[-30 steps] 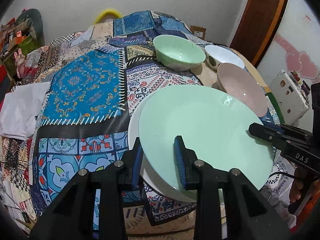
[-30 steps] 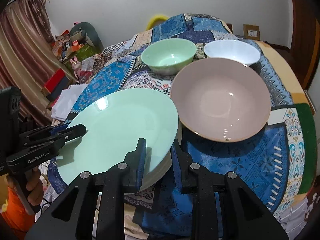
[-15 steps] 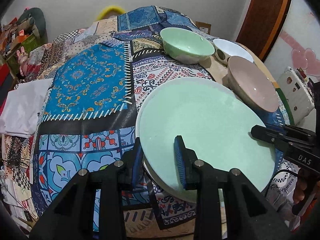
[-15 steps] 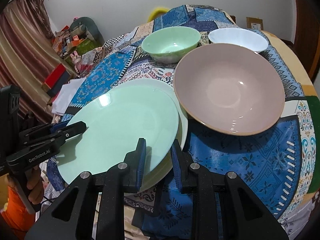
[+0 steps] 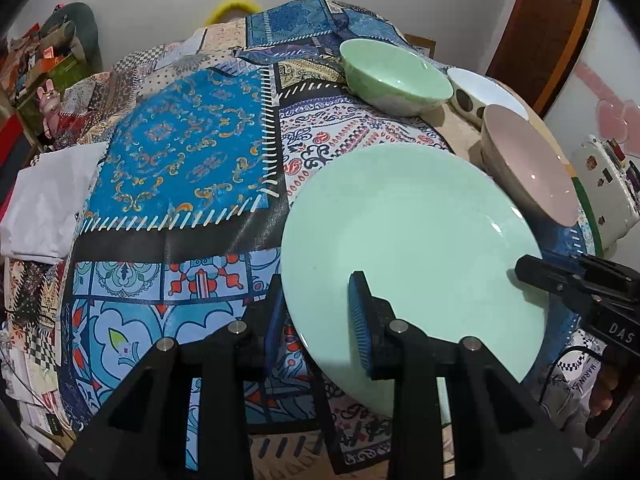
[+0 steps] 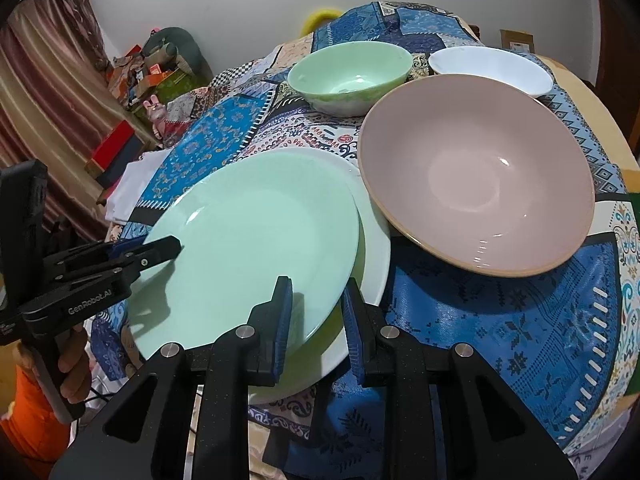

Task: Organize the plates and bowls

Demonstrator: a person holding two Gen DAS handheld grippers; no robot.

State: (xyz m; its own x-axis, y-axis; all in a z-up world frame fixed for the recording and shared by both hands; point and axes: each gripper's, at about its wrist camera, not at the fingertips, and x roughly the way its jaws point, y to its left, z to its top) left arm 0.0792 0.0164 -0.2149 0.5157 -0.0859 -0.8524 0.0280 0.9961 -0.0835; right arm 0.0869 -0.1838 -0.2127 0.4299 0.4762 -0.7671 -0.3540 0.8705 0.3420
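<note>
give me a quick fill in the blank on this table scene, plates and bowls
1. Both grippers grip the rim of the ____ plate.
2. Under it lies a ____ plate.
3. The largest bowl is ____ inside.
4. The white bowl stands beside a ____ bowl.

Missing words: green; white; pink; green
</note>
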